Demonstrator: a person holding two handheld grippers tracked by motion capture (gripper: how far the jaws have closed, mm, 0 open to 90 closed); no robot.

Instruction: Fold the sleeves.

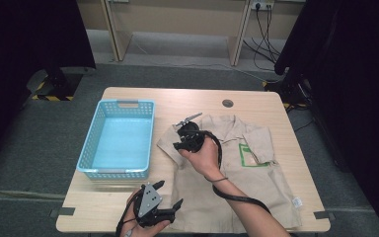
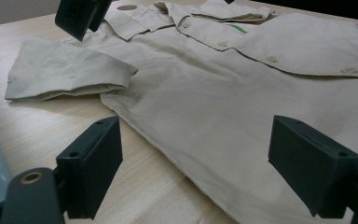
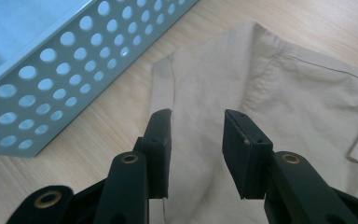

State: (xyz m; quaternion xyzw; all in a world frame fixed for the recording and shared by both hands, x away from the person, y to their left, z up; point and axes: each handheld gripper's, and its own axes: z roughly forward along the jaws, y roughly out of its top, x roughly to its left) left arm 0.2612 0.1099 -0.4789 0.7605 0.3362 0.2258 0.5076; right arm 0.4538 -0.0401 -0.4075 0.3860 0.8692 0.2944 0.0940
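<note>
At the near edge of the table (image 1: 103, 207), the person's left hand (image 1: 145, 228) comes up from below and holds the left gripper (image 1: 170, 196) low over the wood, its body lying roughly level and its tips pointing right toward the near left hem of the shirt (image 1: 256, 182). Its jaws stand wide apart with nothing between them; in the left gripper view the hem runs across the gap beyond them.

Farther in, the right forearm reaches diagonally from the near right across the shirt, wrist bent, the right hand (image 1: 203, 157) wrapped around the right gripper (image 1: 181, 129) with its cable looping back along the arm. This gripper sits over the shirt's left sleeve (image 3: 186, 88), tips aimed far and left. Its jaws are partly open, standing astride the sleeve's cloth near its edge; the pads do not press on it.

The beige shirt lies spread flat, front up, on the right half of the table. To its left stands a blue basket (image 1: 94, 133), just beside the sleeve.
</note>
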